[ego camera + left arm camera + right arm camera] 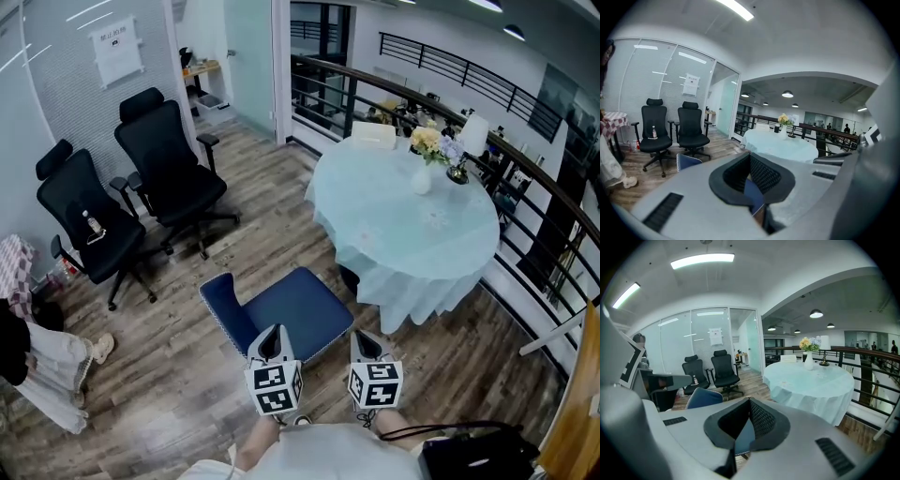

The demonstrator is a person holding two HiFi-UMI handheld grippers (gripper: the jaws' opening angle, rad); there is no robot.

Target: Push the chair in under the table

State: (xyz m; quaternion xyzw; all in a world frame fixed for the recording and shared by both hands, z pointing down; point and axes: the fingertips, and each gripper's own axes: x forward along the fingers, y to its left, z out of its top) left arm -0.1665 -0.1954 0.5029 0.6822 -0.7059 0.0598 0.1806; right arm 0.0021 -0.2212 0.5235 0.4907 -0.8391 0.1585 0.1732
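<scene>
Closest to the viewer, the left gripper (271,332) and right gripper (362,338) point forward, each with its fingers clenched together on nothing. Just ahead of the fingertips, perhaps touching them, sits the blue padded chair (298,307). Beyond it stands the round table draped in pale cloth (403,220). The seat lies clear of the cloth, so most of the pushing seems left to do.

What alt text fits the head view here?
A blue chair stands apart from a round table with a pale cloth and flower vase; the left gripper and right gripper point at its seat. Two black office chairs stand at left.
</scene>
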